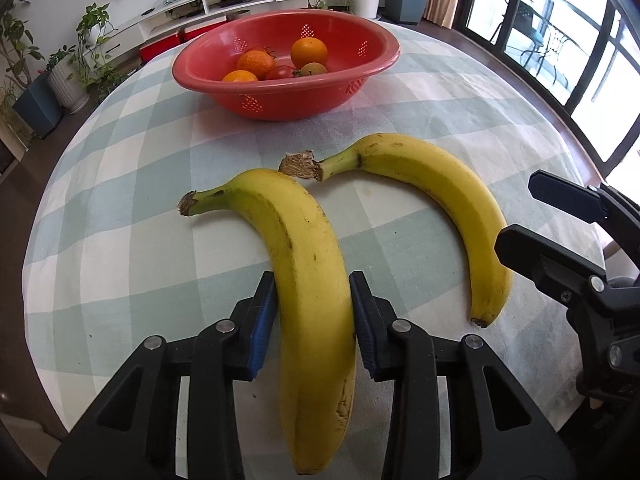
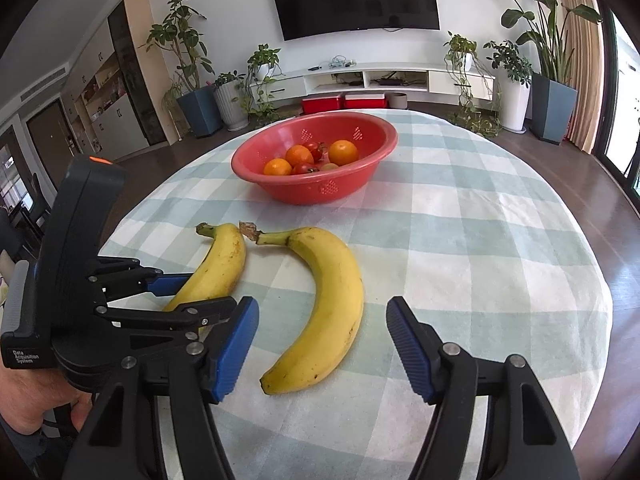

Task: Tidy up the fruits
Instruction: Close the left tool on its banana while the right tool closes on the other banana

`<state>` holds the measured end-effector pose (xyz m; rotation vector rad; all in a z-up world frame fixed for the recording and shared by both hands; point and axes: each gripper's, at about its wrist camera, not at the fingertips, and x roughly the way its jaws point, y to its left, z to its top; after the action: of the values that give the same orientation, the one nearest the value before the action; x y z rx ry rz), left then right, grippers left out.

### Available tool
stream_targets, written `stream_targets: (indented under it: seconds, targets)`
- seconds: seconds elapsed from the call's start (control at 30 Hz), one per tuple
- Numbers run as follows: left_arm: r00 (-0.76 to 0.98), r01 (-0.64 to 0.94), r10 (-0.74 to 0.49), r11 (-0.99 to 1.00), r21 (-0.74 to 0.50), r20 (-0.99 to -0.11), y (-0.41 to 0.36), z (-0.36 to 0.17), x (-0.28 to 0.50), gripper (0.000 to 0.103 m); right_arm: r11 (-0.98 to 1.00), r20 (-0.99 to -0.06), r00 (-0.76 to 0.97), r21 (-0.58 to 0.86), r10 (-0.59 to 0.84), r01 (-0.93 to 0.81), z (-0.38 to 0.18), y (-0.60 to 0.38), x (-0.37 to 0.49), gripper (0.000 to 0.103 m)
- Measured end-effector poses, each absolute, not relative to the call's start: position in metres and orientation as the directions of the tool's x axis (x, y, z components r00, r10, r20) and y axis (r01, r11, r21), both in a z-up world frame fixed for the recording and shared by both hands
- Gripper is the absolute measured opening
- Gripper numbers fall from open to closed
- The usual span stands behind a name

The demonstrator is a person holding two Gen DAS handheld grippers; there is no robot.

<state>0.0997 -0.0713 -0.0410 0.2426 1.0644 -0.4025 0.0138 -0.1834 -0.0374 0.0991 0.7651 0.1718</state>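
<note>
Two yellow bananas lie side by side on the checked tablecloth. My left gripper (image 1: 313, 312) is shut on the left banana (image 1: 304, 248), its blue pads against both sides of the fruit. That banana also shows in the right wrist view (image 2: 224, 264) with the left gripper (image 2: 200, 294) around it. My right gripper (image 2: 322, 350) is open, its fingers either side of the lower end of the right banana (image 2: 332, 304) without touching it. The right banana (image 1: 452, 196) and the right gripper (image 1: 520, 216) also show in the left wrist view.
A red perforated bowl (image 1: 360, 76) stands farther back on the table, holding oranges (image 1: 309, 52) and tomatoes (image 1: 280, 73). It also shows in the right wrist view (image 2: 256, 172). The round table's edge (image 2: 592, 264) curves away on the right. Potted plants and a TV unit stand beyond.
</note>
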Motion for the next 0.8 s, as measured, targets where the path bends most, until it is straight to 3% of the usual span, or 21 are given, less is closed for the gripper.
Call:
stream_targets:
  seconds: [0.23,0.6,0.8]
  targets:
    - [0.445,0.432,-0.248,0.901,-0.037,-0.861,-0.051,-0.033,0.091,0.031,0.989,-0.719,0.679,0.108,0.149,-0.102,-0.047,-0.180,0.023,0.068]
    - [0.461,0.381,-0.406,0.893,-0.237,-0.789,0.005,-0.016,0.071,0.031,0.991,-0.750,0.648,0.089,0.135,-0.103,-0.052,-0.177,0.047,0.061]
    - [0.477,0.375,-0.435,0.887,-0.271,-0.764,0.015,-0.009,0.065,0.031,0.990,-0.802,0.585,0.056,0.121,-0.128,-0.062,-0.168,0.066,0.049]
